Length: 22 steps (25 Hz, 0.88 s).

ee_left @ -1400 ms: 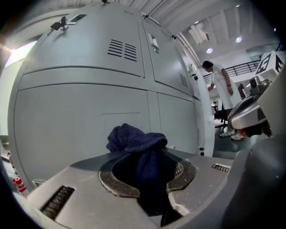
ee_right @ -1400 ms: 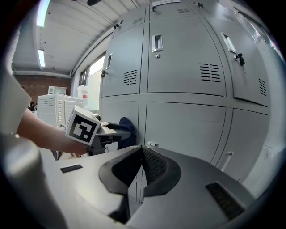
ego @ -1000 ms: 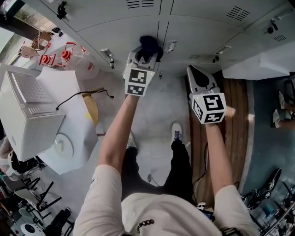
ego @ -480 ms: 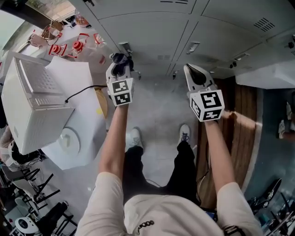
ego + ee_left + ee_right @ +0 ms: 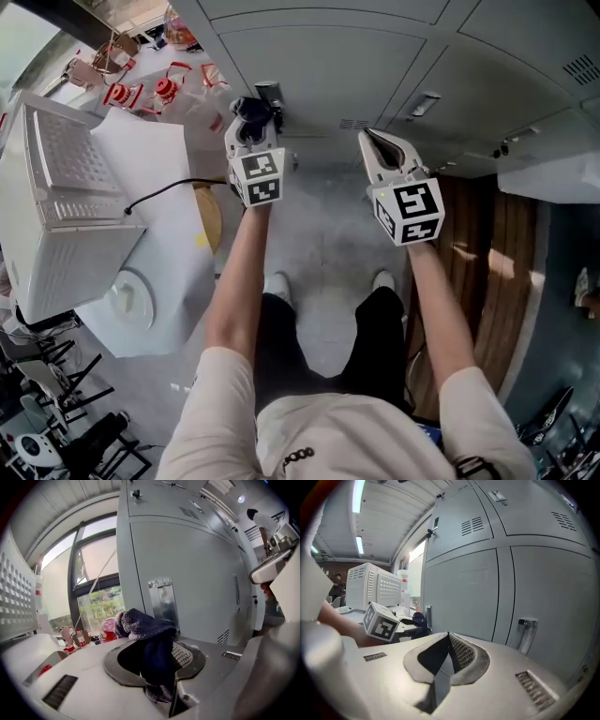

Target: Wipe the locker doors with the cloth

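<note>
The left gripper (image 5: 253, 131) is clamped on a dark blue cloth (image 5: 145, 627). The cloth bunches up above the jaws and hangs down between them. It is held up near the grey locker door (image 5: 192, 569), just beside the door's metal handle (image 5: 161, 603). In the left gripper view the bunched top overlaps the handle's lower end. Whether the cloth touches the handle or the door cannot be told.

The right gripper (image 5: 449, 641) has its jaws pressed together with nothing between them. It points at the lockers to the right of that handle, apart from the cloth, and faces a door seam with a second handle (image 5: 527, 632) further right.

From the head view both arms reach forward, and the person's shoes (image 5: 277, 284) stand on the grey floor below the handle. Left of the handle sits a white perforated case (image 5: 56, 216) on a white bench (image 5: 141, 159), with a black cable (image 5: 159, 187) trailing across it. Red-capped bottles (image 5: 165, 90) stand beyond the case.
</note>
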Motion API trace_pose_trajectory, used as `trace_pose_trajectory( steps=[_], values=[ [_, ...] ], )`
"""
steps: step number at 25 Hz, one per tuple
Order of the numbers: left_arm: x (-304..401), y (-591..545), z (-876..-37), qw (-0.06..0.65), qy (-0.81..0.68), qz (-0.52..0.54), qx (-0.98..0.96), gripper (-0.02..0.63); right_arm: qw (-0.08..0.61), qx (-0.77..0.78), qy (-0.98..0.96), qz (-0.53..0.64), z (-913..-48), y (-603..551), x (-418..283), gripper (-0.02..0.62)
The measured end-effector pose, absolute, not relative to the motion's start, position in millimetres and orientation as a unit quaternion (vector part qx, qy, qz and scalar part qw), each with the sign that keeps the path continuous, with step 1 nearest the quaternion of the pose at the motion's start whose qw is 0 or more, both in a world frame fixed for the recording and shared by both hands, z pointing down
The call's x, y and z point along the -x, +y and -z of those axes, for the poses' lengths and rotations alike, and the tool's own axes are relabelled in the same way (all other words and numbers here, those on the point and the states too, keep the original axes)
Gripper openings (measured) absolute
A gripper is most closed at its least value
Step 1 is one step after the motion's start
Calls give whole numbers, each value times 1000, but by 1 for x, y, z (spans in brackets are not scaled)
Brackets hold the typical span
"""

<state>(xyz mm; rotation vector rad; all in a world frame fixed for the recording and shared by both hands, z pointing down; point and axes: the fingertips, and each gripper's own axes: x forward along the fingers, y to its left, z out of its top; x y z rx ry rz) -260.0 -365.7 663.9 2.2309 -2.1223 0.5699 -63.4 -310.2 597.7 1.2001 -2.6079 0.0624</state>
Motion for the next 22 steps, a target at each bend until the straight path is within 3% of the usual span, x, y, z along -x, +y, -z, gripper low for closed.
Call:
trace_pose_trajectory(
  steps=[10, 22],
  values=[
    [220, -367, -664, 20, -663, -181, -726, 118, 137, -433, -890, -43, -616, -311, 18, 8],
    [46, -377, -668, 14, -523, -176, -834, 115, 158, -475, -863, -59, -612, -300, -68, 8]
  ],
)
